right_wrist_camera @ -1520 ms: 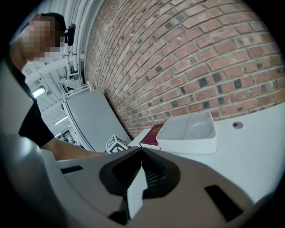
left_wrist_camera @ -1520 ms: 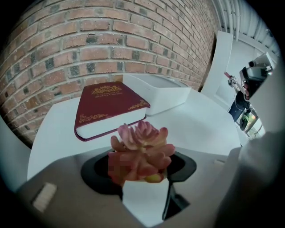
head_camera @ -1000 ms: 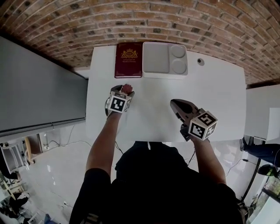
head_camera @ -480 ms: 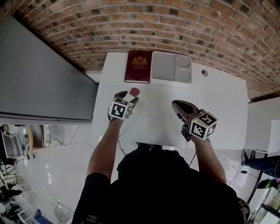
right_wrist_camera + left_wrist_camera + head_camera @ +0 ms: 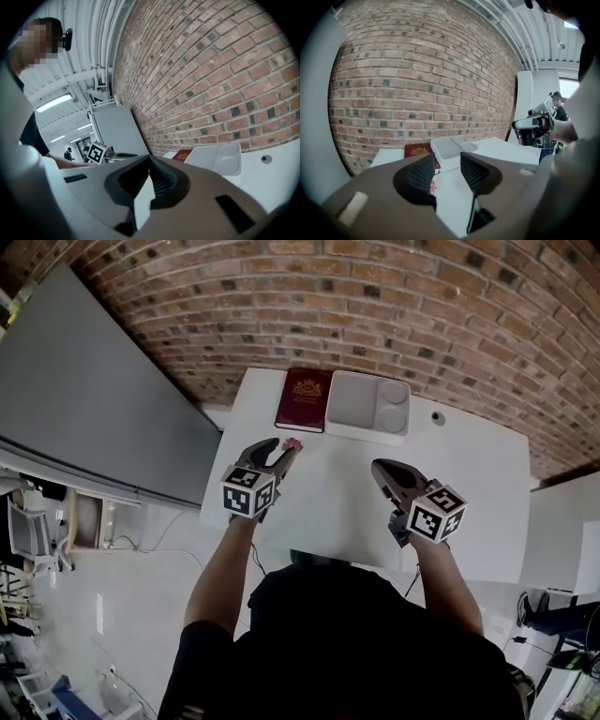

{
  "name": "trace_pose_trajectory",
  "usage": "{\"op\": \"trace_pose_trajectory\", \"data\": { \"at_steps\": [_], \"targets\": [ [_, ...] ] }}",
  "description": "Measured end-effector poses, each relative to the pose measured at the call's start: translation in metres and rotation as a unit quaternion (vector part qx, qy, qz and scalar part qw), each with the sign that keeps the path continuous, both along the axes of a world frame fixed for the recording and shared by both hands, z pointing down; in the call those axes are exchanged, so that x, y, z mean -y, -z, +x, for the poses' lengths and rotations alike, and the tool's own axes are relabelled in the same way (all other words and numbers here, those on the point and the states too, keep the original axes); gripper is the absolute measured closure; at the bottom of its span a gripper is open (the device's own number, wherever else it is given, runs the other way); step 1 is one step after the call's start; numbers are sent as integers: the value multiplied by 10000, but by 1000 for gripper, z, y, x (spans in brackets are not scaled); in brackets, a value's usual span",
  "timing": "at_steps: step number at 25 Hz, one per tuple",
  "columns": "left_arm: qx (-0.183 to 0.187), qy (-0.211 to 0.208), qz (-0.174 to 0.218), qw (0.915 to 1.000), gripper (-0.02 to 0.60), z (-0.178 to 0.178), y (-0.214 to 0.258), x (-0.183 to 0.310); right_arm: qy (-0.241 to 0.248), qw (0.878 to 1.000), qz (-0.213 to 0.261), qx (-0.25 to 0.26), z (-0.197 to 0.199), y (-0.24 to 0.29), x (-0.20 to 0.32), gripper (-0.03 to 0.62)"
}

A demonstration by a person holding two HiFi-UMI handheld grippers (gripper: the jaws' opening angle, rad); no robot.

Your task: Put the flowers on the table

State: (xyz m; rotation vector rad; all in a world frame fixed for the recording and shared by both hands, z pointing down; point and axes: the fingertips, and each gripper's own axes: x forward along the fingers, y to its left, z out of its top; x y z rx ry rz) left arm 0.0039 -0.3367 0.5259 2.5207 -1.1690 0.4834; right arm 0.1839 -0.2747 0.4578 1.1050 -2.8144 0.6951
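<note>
Flowers [image 5: 292, 443], one small pink bloom, sit low between the jaws of the left gripper [image 5: 279, 452], near the table's [image 5: 469, 474] left edge, just short of the red book [image 5: 303, 399]. Those jaws are closing, a gap visible between them. The right gripper [image 5: 382, 470] hovers with its jaws together, holding nothing.

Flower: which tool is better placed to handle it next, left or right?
Left, probably. The flower sits at the tips of the left tool, low between its jaws, which are closing. The right tool is shut, holds nothing, and hangs apart over the other side of the table.
</note>
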Motion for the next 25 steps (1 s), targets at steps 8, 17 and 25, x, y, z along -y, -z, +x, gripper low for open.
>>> {"op": "trace_pose_trajectory", "data": {
  "at_steps": [8, 17, 25],
  "targets": [
    [-243, 242, 387, 9987, 439, 13, 49, -26, 188, 9993, 191, 277, 6, 10, -11, 585],
    [-460, 627, 955, 9924, 546, -15, 89, -35, 148, 9983, 555, 36, 1, 25, -12, 585],
    [-590, 670, 1045, 9905, 571, -62, 101, -34, 21, 9957, 883, -281, -34, 47, -6, 585]
  ]
}}
